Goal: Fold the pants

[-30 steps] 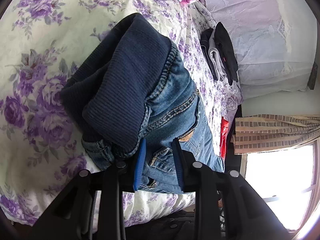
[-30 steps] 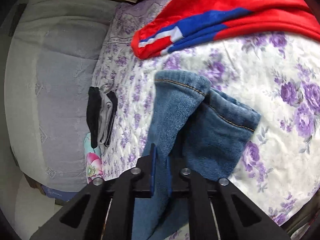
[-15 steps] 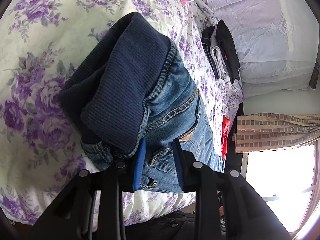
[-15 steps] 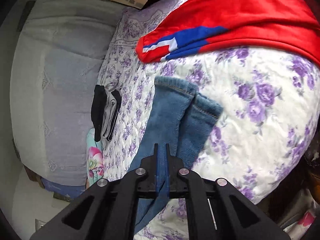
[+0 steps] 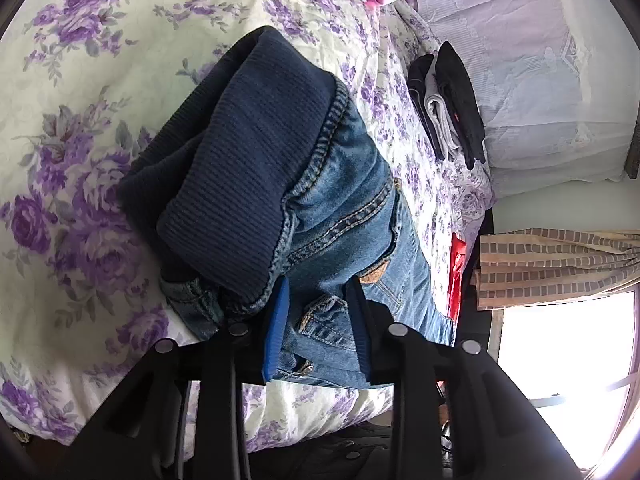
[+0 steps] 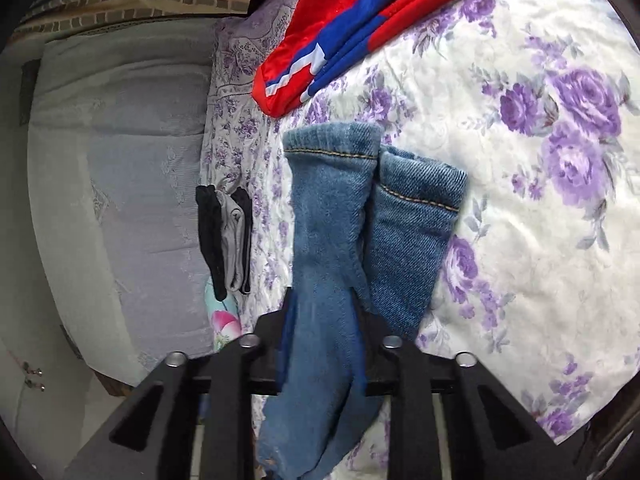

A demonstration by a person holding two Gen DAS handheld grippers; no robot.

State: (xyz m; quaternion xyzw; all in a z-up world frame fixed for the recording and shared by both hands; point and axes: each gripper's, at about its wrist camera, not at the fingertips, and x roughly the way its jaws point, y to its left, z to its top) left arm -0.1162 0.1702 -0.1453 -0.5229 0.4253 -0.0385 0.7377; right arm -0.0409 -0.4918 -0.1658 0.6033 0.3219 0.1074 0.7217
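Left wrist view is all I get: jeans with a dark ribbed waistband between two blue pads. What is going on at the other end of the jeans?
Observer: The right gripper has one leg of the jeans between its fingers, which stand apart.
Operator: Where is the other leg?
Observer: Right beside it. The two hems lie side by side on the flowered bedspread.
Operator: Is anything else lying near the hems?
Observer: A red garment with blue and white stripes lies just beyond them on the bed, not touching them.
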